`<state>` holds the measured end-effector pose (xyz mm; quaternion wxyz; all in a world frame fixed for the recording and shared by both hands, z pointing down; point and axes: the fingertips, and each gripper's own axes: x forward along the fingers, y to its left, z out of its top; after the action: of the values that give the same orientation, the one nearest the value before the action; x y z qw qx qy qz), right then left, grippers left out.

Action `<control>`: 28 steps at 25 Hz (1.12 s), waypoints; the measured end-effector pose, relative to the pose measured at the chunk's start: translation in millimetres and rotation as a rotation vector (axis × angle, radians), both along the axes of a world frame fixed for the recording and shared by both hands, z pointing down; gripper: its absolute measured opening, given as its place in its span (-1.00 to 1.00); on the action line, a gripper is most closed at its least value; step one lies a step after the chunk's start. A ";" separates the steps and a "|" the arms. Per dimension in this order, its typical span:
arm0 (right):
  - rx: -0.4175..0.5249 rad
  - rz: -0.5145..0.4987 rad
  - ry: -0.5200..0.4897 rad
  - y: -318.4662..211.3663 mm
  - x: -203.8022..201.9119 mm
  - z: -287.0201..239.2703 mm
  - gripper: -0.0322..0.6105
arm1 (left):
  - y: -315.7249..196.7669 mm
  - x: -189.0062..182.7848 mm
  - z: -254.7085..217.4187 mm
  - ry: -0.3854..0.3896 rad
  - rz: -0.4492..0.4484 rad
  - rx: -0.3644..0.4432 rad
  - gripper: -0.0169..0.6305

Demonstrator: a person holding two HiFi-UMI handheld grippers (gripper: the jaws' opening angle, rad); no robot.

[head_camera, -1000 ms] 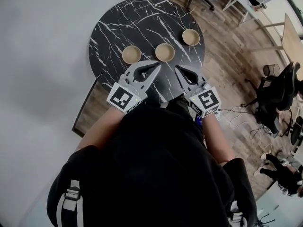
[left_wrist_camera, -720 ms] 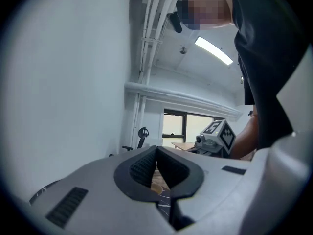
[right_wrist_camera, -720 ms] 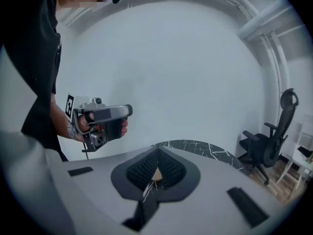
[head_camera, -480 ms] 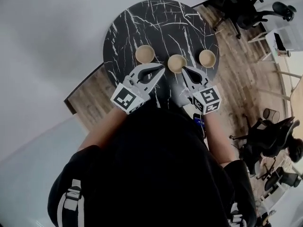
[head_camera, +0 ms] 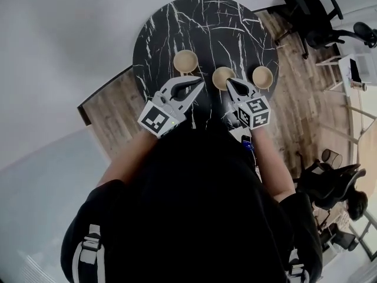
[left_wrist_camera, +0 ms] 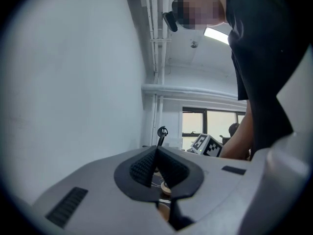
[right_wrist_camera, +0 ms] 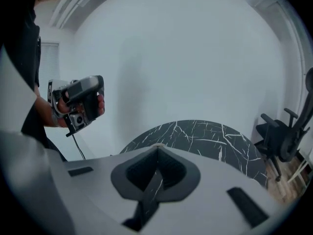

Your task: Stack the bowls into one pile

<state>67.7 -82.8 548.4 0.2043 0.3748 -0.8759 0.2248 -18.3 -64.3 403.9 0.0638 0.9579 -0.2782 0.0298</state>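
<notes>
From the head view, the left bowl (head_camera: 185,61), middle bowl (head_camera: 221,73) and right bowl (head_camera: 262,77) sat apart in a row on the table (head_camera: 200,22). The right gripper (head_camera: 230,84) pointed at the middle bowl, nearer than the left gripper (head_camera: 199,86). The left gripper view showed jaws together, empty. The right gripper view showed the same.

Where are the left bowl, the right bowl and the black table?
left bowl (head_camera: 185,61), head view, the hollow middle of the bowl.
right bowl (head_camera: 262,76), head view, the hollow middle of the bowl.
black table (head_camera: 206,25), head view, bare marbled top beyond the bowls.
</notes>
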 end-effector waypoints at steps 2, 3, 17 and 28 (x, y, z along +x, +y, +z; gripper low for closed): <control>-0.016 -0.019 0.015 2.0 -2.5 9.0 -0.92 | 1.6 -2.5 1.6 -0.003 -0.015 0.004 -0.93; -0.021 -0.027 0.019 2.2 -4.6 12.6 -0.92 | 2.0 -4.5 2.4 -0.005 -0.024 0.009 -0.93; -0.151 -0.129 0.203 14.9 -13.7 105.5 -0.92 | 7.0 -10.4 16.3 0.007 -0.034 -0.008 -0.93; -0.312 -0.287 0.357 36.9 -10.5 163.7 -0.69 | 11.0 -5.8 16.4 0.010 -0.022 0.000 -0.93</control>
<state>57.2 -45.8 712.1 0.4405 0.2445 -0.8250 0.2560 -24.1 -53.3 420.3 0.0655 0.9550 -0.2883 0.0244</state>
